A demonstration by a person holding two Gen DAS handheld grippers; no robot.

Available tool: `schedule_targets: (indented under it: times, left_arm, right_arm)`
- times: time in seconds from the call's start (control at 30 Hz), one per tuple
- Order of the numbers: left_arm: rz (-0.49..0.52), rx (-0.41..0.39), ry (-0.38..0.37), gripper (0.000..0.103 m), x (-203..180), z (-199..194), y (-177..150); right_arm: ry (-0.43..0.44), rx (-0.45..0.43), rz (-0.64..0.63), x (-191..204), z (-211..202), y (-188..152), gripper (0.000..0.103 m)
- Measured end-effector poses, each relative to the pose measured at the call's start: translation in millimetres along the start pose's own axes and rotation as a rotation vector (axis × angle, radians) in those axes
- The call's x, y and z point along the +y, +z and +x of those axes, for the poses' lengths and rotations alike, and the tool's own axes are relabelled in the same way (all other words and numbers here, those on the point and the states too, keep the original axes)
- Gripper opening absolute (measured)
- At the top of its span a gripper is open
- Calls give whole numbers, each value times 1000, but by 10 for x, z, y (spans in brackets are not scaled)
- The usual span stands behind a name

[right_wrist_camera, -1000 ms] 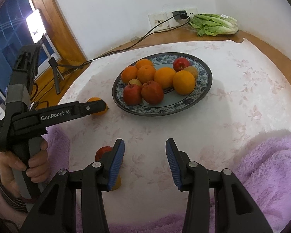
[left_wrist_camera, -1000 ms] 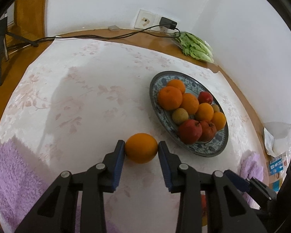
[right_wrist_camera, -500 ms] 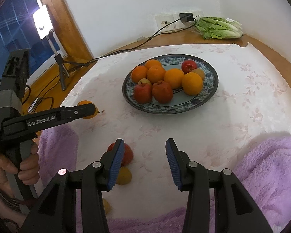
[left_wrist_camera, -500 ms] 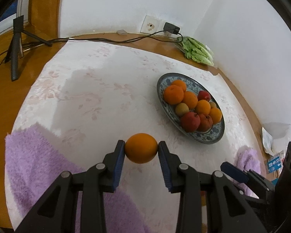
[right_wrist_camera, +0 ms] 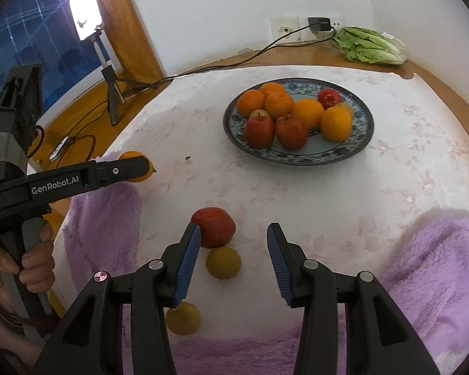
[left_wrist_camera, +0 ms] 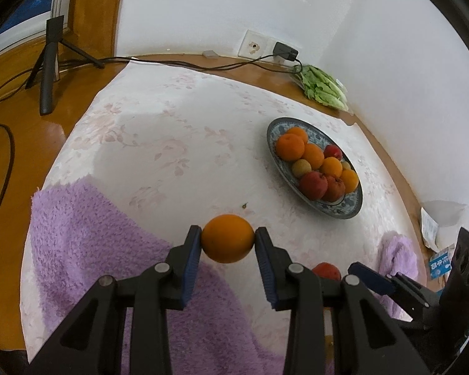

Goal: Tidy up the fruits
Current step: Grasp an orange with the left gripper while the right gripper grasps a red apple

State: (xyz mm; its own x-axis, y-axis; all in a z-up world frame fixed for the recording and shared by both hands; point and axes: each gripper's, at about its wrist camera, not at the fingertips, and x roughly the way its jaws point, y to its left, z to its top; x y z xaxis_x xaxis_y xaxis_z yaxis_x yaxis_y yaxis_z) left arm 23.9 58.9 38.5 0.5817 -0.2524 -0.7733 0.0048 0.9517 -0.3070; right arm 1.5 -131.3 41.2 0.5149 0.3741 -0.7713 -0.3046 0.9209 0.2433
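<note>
My left gripper (left_wrist_camera: 227,240) is shut on an orange (left_wrist_camera: 227,238), held above the near edge of the table over a purple towel (left_wrist_camera: 87,243). The same orange (right_wrist_camera: 133,160) shows behind that gripper's finger in the right wrist view. A blue patterned plate (right_wrist_camera: 361,143) with several oranges and red apples sits at mid-table; in the left wrist view the plate (left_wrist_camera: 351,209) lies to the right. My right gripper (right_wrist_camera: 233,251) stands open above a loose red apple (right_wrist_camera: 215,226) and a yellow-green fruit (right_wrist_camera: 223,262). Another yellowish fruit (right_wrist_camera: 184,318) lies lower, partly behind the left finger.
A bunch of lettuce (right_wrist_camera: 370,45) lies at the back by the wall socket (right_wrist_camera: 284,28) with a plugged cable. A lamp on a tripod (right_wrist_camera: 111,84) stands on the wooden ledge at left. A second purple towel (right_wrist_camera: 431,268) covers the near right. A person's hand (right_wrist_camera: 31,268) grips the left tool.
The left gripper drew back from the plate with the orange, so more towel shows under it. The right gripper also drew back, bringing the red apple and yellowish fruits into view.
</note>
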Motion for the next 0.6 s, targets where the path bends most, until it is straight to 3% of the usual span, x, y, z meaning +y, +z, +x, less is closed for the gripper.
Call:
schedule_targets:
  times: [0.6]
  left_arm:
    - [-12,6,-2,36,42,46,-25]
  right_arm:
    - [23,26,-81,249,268,58,45]
